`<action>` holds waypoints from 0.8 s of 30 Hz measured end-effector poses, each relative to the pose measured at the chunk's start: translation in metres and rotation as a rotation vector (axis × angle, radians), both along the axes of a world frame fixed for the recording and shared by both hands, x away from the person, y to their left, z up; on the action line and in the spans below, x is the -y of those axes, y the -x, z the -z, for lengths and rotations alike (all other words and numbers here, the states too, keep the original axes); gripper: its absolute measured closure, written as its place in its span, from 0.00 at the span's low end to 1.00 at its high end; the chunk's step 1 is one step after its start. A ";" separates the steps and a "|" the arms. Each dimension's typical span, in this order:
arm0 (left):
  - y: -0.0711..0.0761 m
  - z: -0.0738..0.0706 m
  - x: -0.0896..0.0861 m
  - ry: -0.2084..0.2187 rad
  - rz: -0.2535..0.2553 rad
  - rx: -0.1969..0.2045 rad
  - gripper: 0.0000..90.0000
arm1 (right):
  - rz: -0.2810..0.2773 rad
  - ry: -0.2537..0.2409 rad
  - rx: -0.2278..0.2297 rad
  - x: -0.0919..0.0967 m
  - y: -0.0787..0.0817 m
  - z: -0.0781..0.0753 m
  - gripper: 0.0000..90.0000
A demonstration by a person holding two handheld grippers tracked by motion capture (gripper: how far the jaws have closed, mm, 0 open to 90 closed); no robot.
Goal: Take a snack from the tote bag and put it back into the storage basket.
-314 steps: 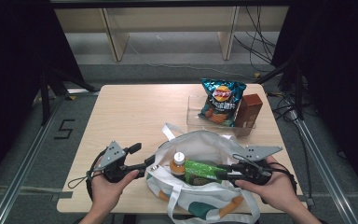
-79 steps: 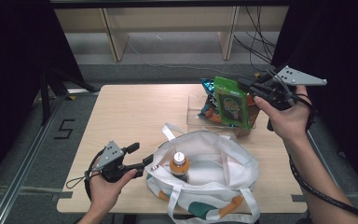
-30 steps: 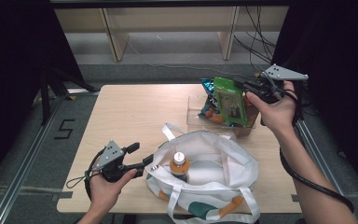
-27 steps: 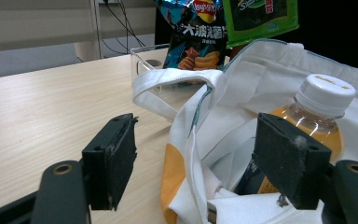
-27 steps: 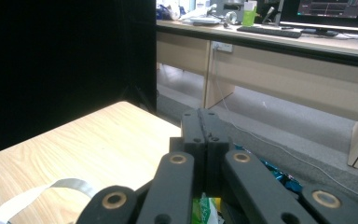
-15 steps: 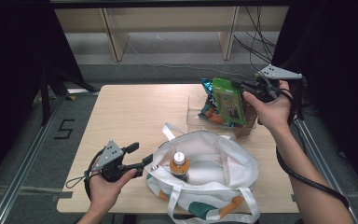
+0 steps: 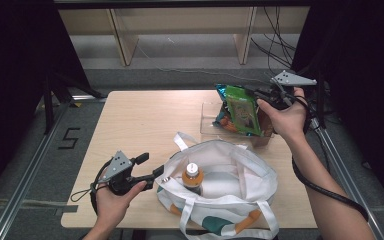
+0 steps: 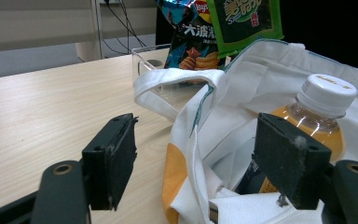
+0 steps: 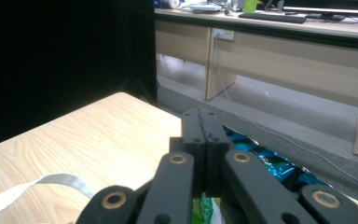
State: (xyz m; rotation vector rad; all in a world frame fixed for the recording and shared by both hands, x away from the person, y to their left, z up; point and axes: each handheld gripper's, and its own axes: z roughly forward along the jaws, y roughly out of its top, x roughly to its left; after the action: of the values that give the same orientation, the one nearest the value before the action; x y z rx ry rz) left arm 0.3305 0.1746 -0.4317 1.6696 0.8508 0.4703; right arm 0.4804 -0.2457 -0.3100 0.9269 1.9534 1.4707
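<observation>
1. Holding up a green bag (image 7: 243,110) at the far right of the table (image 7: 145,120) — that's the right gripper (image 7: 254,93), jaws pressed flat together on the bag's top edge.
2. From the right gripper view, the two black jaws meet with no gap, and a sliver of green shows just beneath them (image 9: 205,207).
3. The green bag hangs upright over the clear box (image 7: 211,116), in front of the blue chip bag (image 7: 222,91) that stands inside it. Whether its lower edge touches the box, I can't tell.
4. In the left gripper view the blue chip bag (image 8: 193,39) sits inside the clear box (image 8: 144,58), with the green bag (image 8: 242,21) overlapping it at the right.
5. Down at the near left, the left gripper (image 7: 161,171) lies low over the table, its jaws pointing at the tote (image 7: 240,172).
6. Its jaws stand wide apart — the tote's rim (image 8: 200,116) runs up between them, and neither pad visibly presses on it.
7. The tote lies open on the near half of the table, white with orange and teal patches, one strap (image 7: 180,141) looped out towards the box.
8. Inside the tote a bottle (image 7: 192,176) stands upright, white cap on, orange drink in it; in the left gripper view the bottle (image 8: 314,116) rises just behind the right-hand jaw.
9. The person's left hand (image 7: 112,202) wraps its gripper's handle at the table's near edge; the right hand (image 7: 285,117) is raised beyond the box, cable trailing down the forearm.
</observation>
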 end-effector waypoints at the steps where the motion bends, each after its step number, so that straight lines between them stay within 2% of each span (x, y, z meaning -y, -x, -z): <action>1: 0.000 0.000 0.000 -0.002 0.002 0.000 0.32 | -0.003 0.004 0.000 0.000 -0.001 0.000 1.00; 4: 0.000 0.000 0.000 -0.002 0.003 0.000 0.32 | -0.009 -0.002 -0.014 -0.002 -0.002 0.002 1.00; 9: 0.000 0.000 0.000 -0.003 0.002 0.000 0.32 | -0.022 0.005 -0.012 -0.005 -0.005 0.005 1.00; 10: 0.000 0.000 0.000 -0.002 0.002 0.000 0.32 | -0.017 0.003 -0.026 -0.006 -0.005 0.006 1.00; 12: 0.000 0.000 0.000 -0.002 0.002 0.001 0.32 | -0.025 0.018 -0.015 -0.006 -0.008 0.006 1.00; 15: 0.000 0.000 0.000 -0.001 0.002 0.000 0.32 | -0.007 -0.005 -0.023 -0.010 -0.008 0.008 1.00; 18: 0.000 0.000 0.000 -0.003 0.004 0.000 0.32 | -0.024 0.020 -0.013 -0.008 -0.011 0.009 1.00; 19: 0.000 0.000 0.000 -0.003 0.004 0.000 0.32 | -0.027 0.010 -0.025 -0.009 -0.011 0.009 1.00; 20: 0.000 0.000 0.000 -0.003 0.005 -0.001 0.32 | -0.021 0.013 -0.006 -0.010 -0.013 0.010 1.00; 21: 0.000 0.000 0.000 -0.004 0.005 0.000 0.32 | -0.013 0.004 -0.025 -0.011 -0.012 0.010 1.00; 22: 0.000 0.000 0.000 -0.005 0.004 0.001 0.32 | -0.024 0.010 -0.010 -0.011 -0.013 0.011 1.00; 24: 0.000 0.000 0.000 -0.003 0.003 0.001 0.32 | -0.032 0.021 -0.014 -0.010 -0.014 0.012 1.00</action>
State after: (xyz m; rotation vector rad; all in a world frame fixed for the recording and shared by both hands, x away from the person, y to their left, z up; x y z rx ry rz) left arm 0.3306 0.1749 -0.4320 1.6730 0.8477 0.4706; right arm 0.4944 -0.2362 -0.3219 0.9030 1.9984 1.4623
